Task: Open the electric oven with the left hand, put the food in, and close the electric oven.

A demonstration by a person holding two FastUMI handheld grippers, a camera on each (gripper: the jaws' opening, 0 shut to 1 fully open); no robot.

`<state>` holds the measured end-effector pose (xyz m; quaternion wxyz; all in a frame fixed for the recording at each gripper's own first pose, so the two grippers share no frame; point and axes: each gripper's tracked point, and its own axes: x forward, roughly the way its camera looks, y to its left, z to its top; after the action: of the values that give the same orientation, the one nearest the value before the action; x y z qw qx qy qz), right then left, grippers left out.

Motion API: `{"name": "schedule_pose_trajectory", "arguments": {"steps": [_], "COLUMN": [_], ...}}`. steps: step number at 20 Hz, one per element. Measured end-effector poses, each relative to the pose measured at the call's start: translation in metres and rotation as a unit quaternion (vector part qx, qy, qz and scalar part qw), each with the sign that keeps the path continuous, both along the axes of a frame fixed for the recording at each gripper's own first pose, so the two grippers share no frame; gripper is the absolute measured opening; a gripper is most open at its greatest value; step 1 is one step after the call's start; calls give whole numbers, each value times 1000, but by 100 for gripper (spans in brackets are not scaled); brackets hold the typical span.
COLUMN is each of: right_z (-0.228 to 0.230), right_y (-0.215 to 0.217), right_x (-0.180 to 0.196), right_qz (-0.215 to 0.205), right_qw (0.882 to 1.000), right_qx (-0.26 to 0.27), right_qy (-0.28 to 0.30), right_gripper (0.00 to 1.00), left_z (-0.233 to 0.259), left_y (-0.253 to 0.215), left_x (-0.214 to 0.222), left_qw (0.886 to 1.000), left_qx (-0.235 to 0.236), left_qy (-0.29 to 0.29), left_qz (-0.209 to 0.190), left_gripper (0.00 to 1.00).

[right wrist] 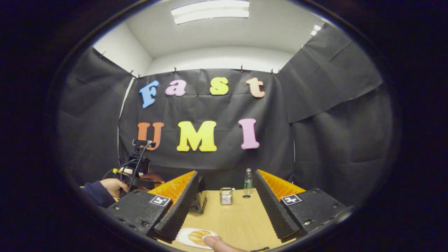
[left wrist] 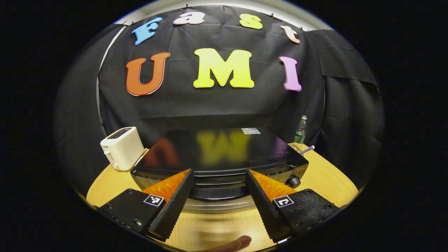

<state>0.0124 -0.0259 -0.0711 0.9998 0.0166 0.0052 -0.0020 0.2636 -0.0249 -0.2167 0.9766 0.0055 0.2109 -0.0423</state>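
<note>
Left gripper (left wrist: 218, 196), jaws spread, faces the oven (left wrist: 220, 157) front edge; right gripper (right wrist: 225, 203), spread, hovers apparently above plated food (right wrist: 196, 237).

Oven (left wrist: 224, 157): front and door mostly hidden below its top edge and behind the left gripper (left wrist: 218, 196) fingers; whether the door is ajar, cannot tell. Its top reflection is blurred.

Fingertip (left wrist: 238, 243) cut by the bottom edge in left gripper view.

Plate (right wrist: 194, 238) of food partly behind 1 finger of the right gripper (right wrist: 227, 210); food type unclear.

Metal holder (right wrist: 226, 196): contents too small.
</note>
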Motion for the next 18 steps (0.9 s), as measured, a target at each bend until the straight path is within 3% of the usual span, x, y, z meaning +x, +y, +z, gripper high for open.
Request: {"name": "schedule_pose_trajectory", "arguments": {"steps": [5,18], "right_z": [-17,-30], "right_y": [-2,1], "right_x": [-3,-10], "right_qz": [6,12], "right_qw": [999,999], "right_qx": [19,16], "right_qy": [33,49], "right_gripper": [96,96], "left_z": [-1,-26], "left_y": [-1,-8], "left_x": [-23,-86], "left_qw": [1000,1000], "left_qx": [10,16], "left_qy": [-9,-11], "left_qz": [-3,-6], "left_gripper": [98,99]}}
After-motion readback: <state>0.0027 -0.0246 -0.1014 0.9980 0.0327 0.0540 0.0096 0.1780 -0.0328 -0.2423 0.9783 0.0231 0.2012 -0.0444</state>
